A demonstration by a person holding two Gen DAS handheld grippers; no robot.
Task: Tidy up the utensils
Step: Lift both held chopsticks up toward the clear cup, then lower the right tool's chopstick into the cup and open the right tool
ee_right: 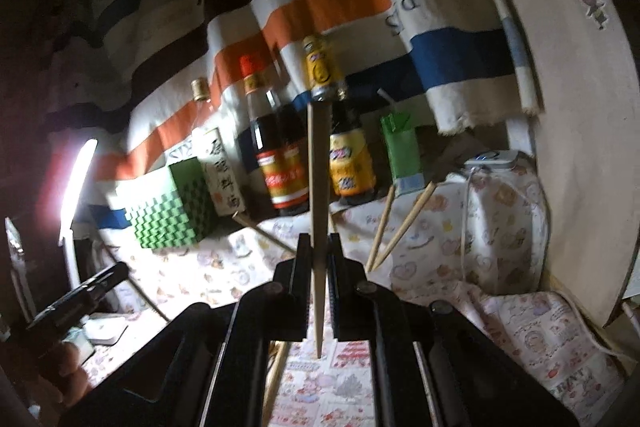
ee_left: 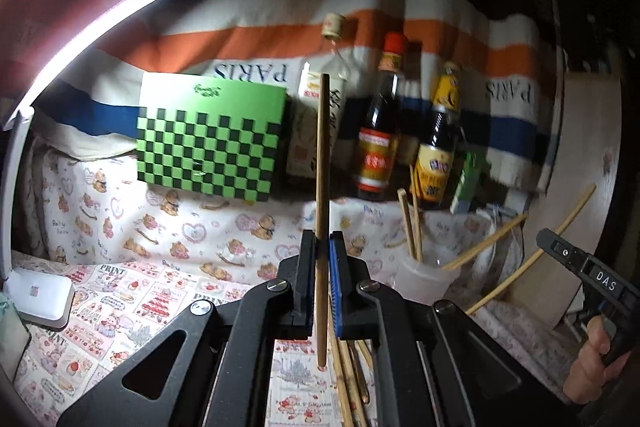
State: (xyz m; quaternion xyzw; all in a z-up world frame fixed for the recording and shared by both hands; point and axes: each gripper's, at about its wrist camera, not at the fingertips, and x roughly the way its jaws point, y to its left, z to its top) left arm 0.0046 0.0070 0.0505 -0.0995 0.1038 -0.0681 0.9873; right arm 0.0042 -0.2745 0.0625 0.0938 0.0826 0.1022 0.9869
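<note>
My left gripper [ee_left: 322, 247] is shut on a brown wooden chopstick [ee_left: 323, 155], held upright above the patterned cloth. My right gripper [ee_right: 319, 247] is shut on a pale chopstick [ee_right: 318, 179], also upright. A clear plastic cup [ee_left: 426, 275] with several chopsticks in it stands to the right of my left gripper; two of its chopsticks [ee_right: 404, 227] lean out in the right wrist view. More loose chopsticks [ee_left: 352, 379] lie on the cloth under my left gripper. The right gripper's body [ee_left: 588, 271] shows at the far right of the left wrist view.
Sauce bottles [ee_left: 378, 131] and a carton stand in a row at the back against a striped cloth. A green checkered box [ee_left: 208, 135] stands at the back left. A lit desk lamp [ee_left: 80, 43] arches on the left. A small green carton [ee_right: 402, 151] and a white device [ee_right: 490, 159] are at the right.
</note>
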